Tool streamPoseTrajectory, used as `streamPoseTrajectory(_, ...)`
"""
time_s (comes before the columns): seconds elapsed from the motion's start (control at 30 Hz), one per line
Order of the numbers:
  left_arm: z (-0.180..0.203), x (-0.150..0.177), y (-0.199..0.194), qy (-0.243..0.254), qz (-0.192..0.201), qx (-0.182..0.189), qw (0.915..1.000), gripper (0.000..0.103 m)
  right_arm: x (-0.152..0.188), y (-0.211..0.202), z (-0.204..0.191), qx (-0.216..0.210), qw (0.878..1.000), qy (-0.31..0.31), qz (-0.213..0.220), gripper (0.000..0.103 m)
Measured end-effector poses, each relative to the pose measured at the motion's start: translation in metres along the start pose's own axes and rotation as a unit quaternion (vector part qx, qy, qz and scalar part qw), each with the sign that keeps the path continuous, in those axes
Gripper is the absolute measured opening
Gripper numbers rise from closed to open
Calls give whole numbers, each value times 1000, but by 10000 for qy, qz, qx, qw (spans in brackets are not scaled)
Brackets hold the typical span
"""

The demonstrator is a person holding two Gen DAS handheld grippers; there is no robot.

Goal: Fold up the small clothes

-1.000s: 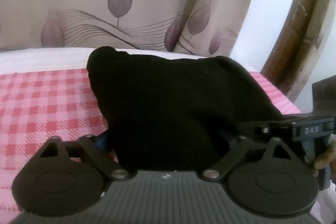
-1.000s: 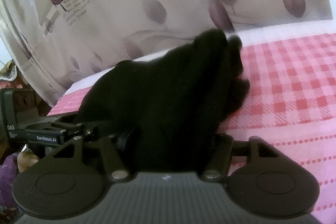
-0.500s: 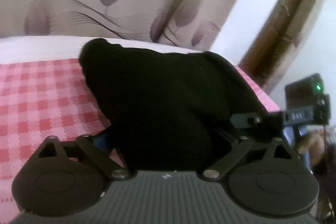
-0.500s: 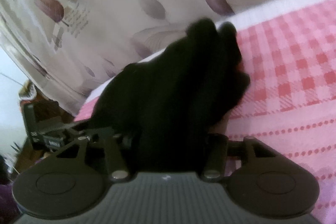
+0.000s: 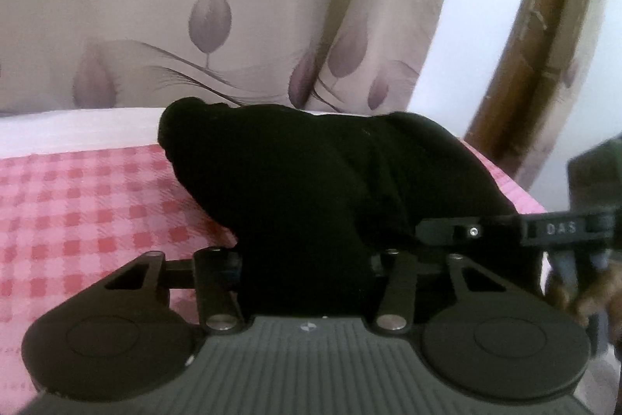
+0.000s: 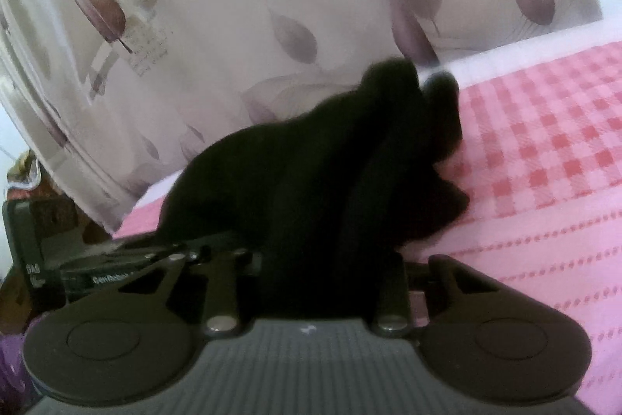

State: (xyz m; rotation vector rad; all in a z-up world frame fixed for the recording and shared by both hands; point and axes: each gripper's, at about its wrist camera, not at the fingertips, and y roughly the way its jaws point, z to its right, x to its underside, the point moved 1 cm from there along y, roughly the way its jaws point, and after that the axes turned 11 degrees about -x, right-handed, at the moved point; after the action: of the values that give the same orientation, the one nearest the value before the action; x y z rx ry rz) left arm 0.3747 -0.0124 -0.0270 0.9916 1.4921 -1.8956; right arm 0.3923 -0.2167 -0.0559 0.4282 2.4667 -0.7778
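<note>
A small black garment (image 5: pixel 311 181) is bunched over the pink checked sheet (image 5: pixel 77 212). My left gripper (image 5: pixel 307 271) is shut on its near edge; the cloth hides the fingertips. In the right wrist view the same black garment (image 6: pixel 330 181) drapes forward from my right gripper (image 6: pixel 330 279), which is shut on it, fingertips hidden too. The right gripper's body (image 5: pixel 505 228) shows at the right of the left wrist view, close beside the left one. The left gripper's body (image 6: pixel 97 271) shows at the left of the right wrist view.
A beige curtain with purple leaf prints (image 5: pixel 210 18) hangs behind the bed. A brown wooden frame (image 5: pixel 536 37) stands at the right. The bed's right edge (image 5: pixel 521 193) is near the grippers. A white strip of sheet (image 6: pixel 544 45) runs along the far side.
Both grippers keep hold of the black garment and have shifted slightly; the views tilt and the cloth stays bunched between them. The right gripper sits closer beside the left one.
</note>
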Motion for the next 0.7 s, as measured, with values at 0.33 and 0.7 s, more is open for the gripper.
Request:
streamPoseTrajectory(0.33, -9, 0, -74, -23, 121, -313, 9994, 47, 24, -14, -66, -294, 9992, 52, 278, 32)
streamPoseTrajectory(0.7, -30, 25, -155, 187, 218, -834, 9961, 47, 66, -10, -133, -752, 9962, 263, 362, 32)
